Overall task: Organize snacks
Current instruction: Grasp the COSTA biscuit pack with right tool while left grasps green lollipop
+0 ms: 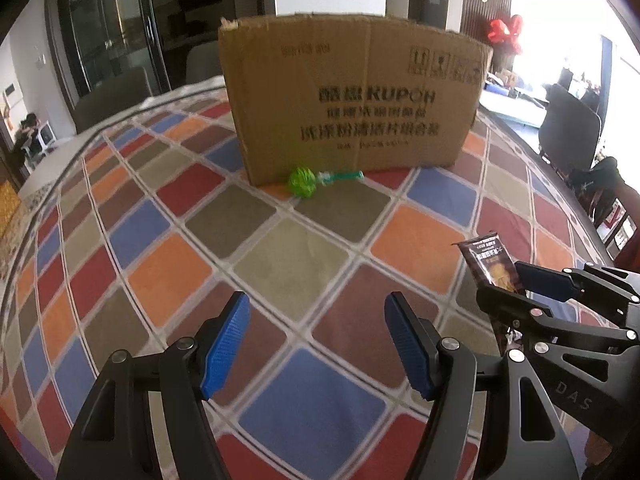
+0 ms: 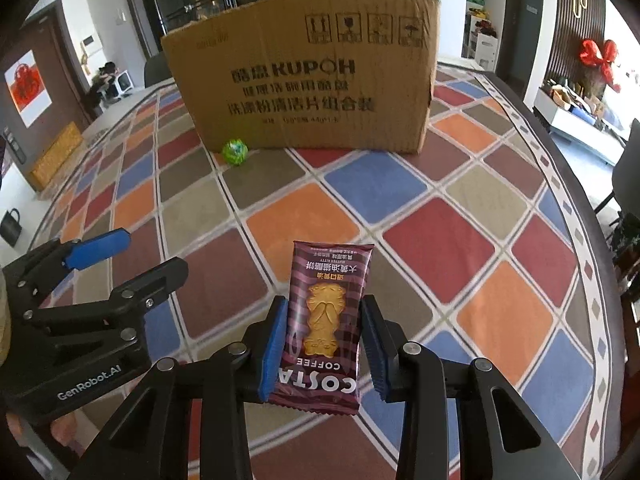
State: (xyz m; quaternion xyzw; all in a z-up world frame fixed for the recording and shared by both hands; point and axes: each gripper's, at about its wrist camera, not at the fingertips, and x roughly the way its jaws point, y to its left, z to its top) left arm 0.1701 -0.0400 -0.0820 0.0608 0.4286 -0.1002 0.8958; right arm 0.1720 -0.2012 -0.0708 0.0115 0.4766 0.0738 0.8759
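My right gripper [image 2: 325, 336] is shut on a brown Costa Coffee biscuit packet [image 2: 326, 320] and holds it above the table; both also show at the right of the left wrist view, the gripper [image 1: 516, 284] and the packet [image 1: 490, 264]. My left gripper [image 1: 318, 344] is open and empty above the tablecloth; it shows at the left of the right wrist view [image 2: 132, 256]. A green wrapped lollipop [image 1: 306, 181] lies on the cloth against the front of a brown cardboard box [image 1: 352, 96]. The lollipop [image 2: 235, 152] and box [image 2: 304, 72] show ahead in the right wrist view.
The table carries a chequered cloth [image 1: 296, 252] in red, blue, orange and brown. Dark chairs [image 1: 568, 120] stand beyond the table's right edge. A glass-doored cabinet [image 1: 112, 28] stands behind the table at the left.
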